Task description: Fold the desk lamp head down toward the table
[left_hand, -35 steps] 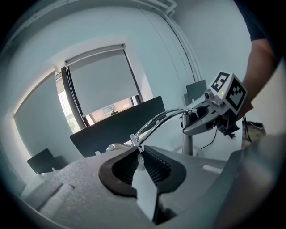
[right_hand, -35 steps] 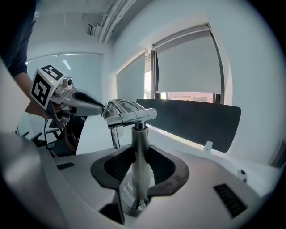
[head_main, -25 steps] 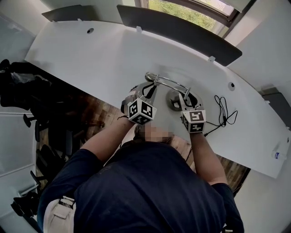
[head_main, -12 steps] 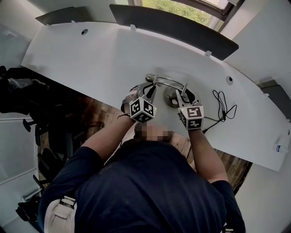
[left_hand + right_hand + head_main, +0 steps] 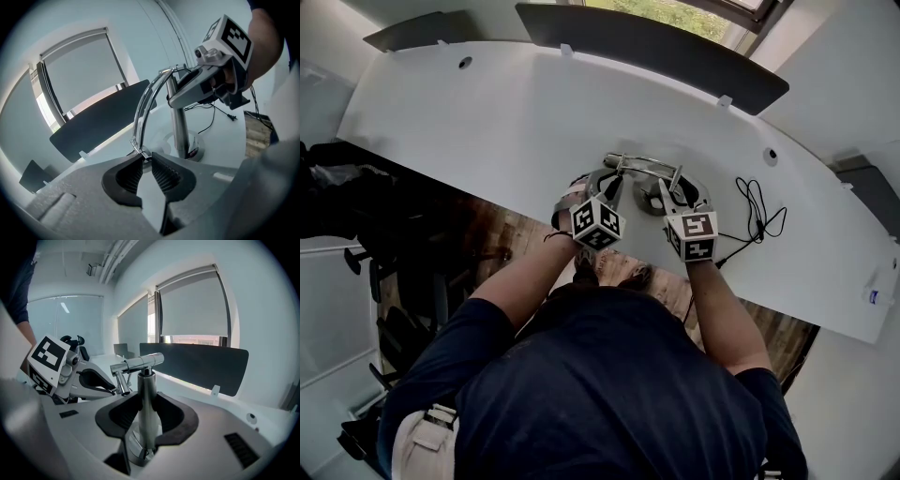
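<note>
A chrome desk lamp stands on the white table (image 5: pixel 487 122). It has a round base (image 5: pixel 654 202), an upright post (image 5: pixel 146 418) and a thin curved head arm (image 5: pixel 649 169). My right gripper (image 5: pixel 673 194) is shut on the post, which fills the gap between its pads (image 5: pixel 123 416). My left gripper (image 5: pixel 609 186) is shut on the free end of the head arm (image 5: pixel 144 112), pinching it at the jaw tips (image 5: pixel 145 160). The arm arcs from the post's top hinge (image 5: pixel 138 363) down to the left gripper (image 5: pixel 108 389). The left gripper view also shows the right gripper (image 5: pixel 180 93) on the post (image 5: pixel 180 133).
A black power cable (image 5: pixel 757 211) lies coiled on the table right of the lamp. A dark screen panel (image 5: pixel 647 42) runs along the table's far edge, below a window. Dark office chairs (image 5: pixel 356 216) stand on the floor to the left.
The left gripper has sunk with the end of the head arm, so the arm now lies lower over the table. The right gripper has stayed on the post.
</note>
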`<act>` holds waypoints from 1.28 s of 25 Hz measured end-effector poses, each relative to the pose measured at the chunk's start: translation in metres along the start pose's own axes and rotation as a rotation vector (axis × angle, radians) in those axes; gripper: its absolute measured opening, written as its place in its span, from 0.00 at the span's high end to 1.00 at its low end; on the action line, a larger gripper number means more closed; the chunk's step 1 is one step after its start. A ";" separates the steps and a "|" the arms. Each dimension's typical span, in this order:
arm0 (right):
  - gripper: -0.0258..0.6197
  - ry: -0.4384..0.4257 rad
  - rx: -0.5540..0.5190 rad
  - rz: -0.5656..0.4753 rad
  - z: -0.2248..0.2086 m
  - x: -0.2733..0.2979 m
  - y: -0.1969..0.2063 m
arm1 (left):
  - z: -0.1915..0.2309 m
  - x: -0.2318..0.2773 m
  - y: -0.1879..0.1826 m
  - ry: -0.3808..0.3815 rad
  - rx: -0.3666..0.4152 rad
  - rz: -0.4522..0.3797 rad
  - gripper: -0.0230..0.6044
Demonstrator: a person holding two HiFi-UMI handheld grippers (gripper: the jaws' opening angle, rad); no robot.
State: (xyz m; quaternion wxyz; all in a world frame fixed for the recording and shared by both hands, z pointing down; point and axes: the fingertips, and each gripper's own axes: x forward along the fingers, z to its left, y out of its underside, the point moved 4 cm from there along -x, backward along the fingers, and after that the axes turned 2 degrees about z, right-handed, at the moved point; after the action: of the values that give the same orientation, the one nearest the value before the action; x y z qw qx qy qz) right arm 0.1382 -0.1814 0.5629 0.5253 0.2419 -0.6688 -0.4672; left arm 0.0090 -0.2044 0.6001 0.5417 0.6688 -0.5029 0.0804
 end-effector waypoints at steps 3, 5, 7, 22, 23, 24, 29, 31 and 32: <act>0.76 0.005 -0.007 0.001 -0.001 0.000 0.000 | -0.002 0.000 -0.003 0.003 -0.009 0.006 0.87; 0.76 0.005 -0.005 0.000 -0.002 0.000 0.000 | -0.004 0.000 -0.005 0.011 -0.020 0.011 0.87; 0.76 0.003 -0.002 0.000 -0.002 0.000 0.000 | -0.007 0.002 -0.004 0.022 -0.029 0.010 0.87; 0.76 0.042 -0.022 0.009 -0.002 -0.003 0.001 | -0.003 -0.009 -0.007 0.047 -0.029 -0.008 0.87; 0.76 0.045 -0.018 0.006 -0.002 -0.006 0.001 | -0.002 -0.014 -0.008 0.051 -0.026 -0.012 0.87; 0.76 0.048 -0.014 0.005 -0.002 -0.009 0.003 | -0.002 -0.019 -0.008 0.053 -0.026 -0.018 0.87; 0.76 0.073 0.040 0.002 0.002 -0.032 0.010 | 0.000 -0.051 -0.018 0.044 -0.049 -0.098 0.87; 0.76 0.076 0.076 -0.007 0.007 -0.044 0.010 | -0.004 -0.064 -0.025 0.065 -0.061 -0.140 0.87; 0.76 0.072 0.091 -0.014 0.010 -0.051 0.009 | -0.006 -0.072 -0.031 0.079 -0.069 -0.163 0.87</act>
State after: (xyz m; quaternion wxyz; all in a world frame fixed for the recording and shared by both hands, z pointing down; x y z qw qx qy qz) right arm 0.1469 -0.1325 0.5465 0.5342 0.2870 -0.6682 -0.4309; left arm 0.0001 -0.1601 0.5357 0.5886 0.6846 -0.4277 0.0448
